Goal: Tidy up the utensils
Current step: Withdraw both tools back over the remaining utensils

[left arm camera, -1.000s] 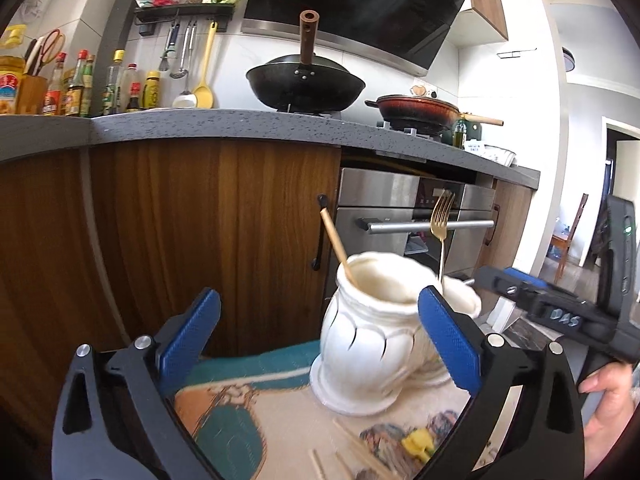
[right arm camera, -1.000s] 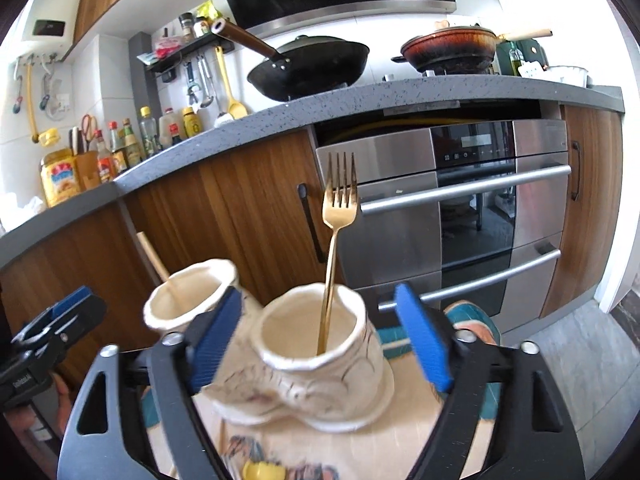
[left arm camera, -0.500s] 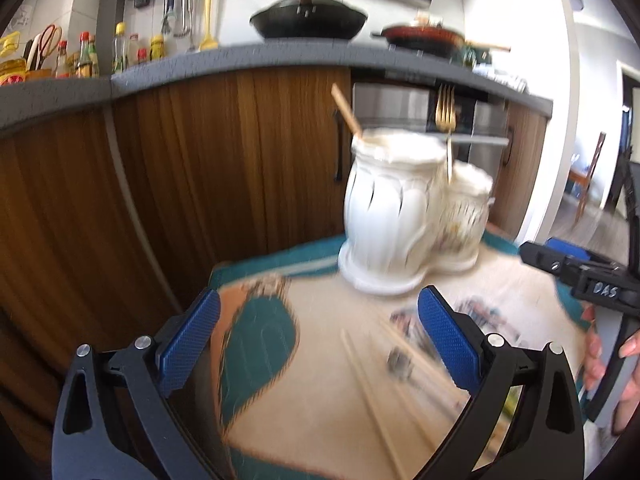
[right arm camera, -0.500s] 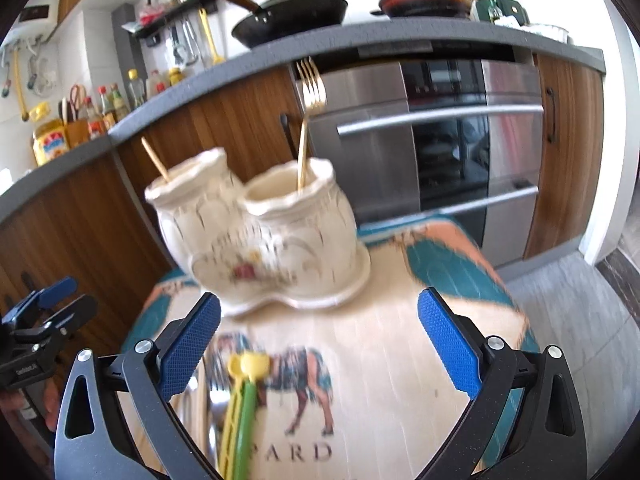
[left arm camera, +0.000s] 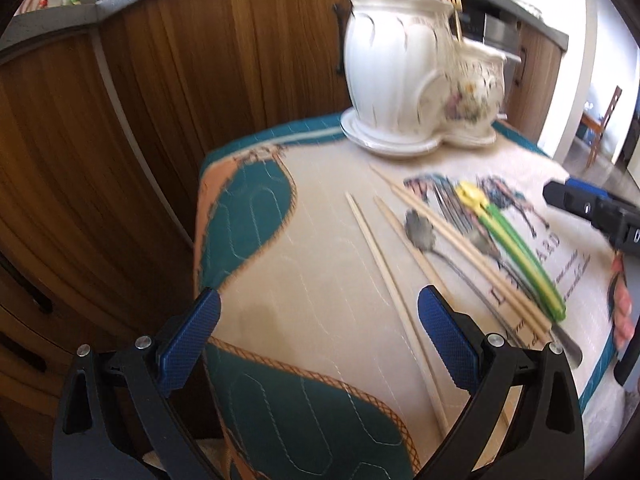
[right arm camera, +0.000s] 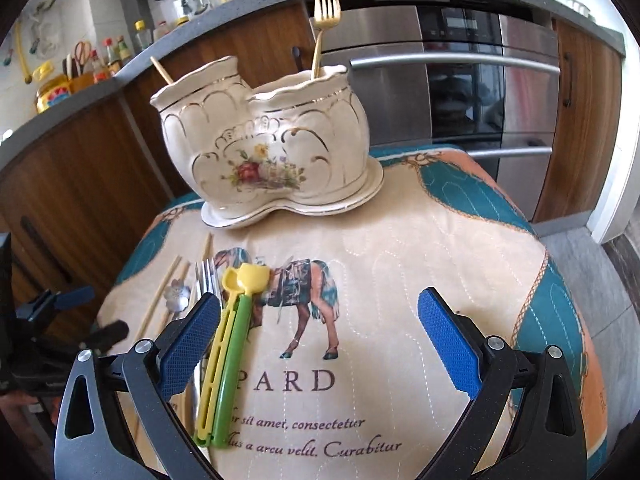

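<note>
A: What is lying behind the work surface?
B: Wood-grain cabinet fronts (right arm camera: 100, 168) are running along the back under a grey speckled countertop (right arm camera: 256, 0); a stainless built-in oven (right arm camera: 452, 80) with horizontal bar handles is sitting to the right; bottles and jars (right arm camera: 96, 60) are standing on the counter at left.

A: And the far side of the room?
B: A wooden chair (left arm camera: 604, 120) is standing on a pale floor beyond a white wall (left arm camera: 576, 60); daylight is washing that corner out; grey floor tiles (right arm camera: 580, 256) are showing beside the oven.
</note>
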Available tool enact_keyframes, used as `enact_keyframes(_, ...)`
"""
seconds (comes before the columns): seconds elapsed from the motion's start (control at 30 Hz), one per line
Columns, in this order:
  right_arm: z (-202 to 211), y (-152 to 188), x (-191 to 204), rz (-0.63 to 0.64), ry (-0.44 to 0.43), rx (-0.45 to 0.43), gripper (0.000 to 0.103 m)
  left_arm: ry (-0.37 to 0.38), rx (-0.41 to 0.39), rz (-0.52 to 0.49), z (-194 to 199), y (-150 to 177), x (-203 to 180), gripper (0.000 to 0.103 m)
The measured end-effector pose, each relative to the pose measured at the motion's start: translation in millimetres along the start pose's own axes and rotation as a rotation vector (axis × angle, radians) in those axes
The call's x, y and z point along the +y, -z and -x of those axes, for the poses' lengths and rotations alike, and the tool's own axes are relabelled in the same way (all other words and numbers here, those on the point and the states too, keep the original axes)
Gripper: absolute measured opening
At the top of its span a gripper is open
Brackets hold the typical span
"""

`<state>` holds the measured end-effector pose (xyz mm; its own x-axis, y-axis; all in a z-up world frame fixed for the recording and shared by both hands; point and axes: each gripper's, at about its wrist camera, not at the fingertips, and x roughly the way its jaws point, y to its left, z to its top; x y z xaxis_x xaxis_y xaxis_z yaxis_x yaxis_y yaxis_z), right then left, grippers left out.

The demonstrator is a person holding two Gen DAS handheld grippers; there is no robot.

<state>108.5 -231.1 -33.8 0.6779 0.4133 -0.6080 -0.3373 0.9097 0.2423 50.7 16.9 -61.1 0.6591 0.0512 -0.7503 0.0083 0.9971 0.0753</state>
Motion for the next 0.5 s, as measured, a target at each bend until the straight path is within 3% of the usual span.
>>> enact_keyframes(0.13,-3,0,3,0.017,-0.001,0.011,0.098,0.002,0.034,-0.036,-1,3,-7,0.096)
enact_keyframes(0.17,-3,0,4,0.021,-0.001,0.011,0.098,0.004,0.039,-0.046,0,4,-9,0.092)
enact_keyframes(0.2,-2,0,4,0.026,-0.001,0.01,0.098,0.007,0.047,-0.057,1,4,-11,0.082)
enact_keyframes(0.33,-3,1,6,0.039,-0.006,0.015,0.098,0.029,0.076,-0.078,4,5,-17,0.058)
enact_keyframes(0.4,-3,0,9,0.052,-0.017,0.017,0.098,0.061,0.091,-0.081,6,4,-20,0.04)
enact_keyframes(0.5,-1,1,16,0.085,-0.043,0.014,0.098,0.077,0.104,-0.109,7,4,-25,0.023)
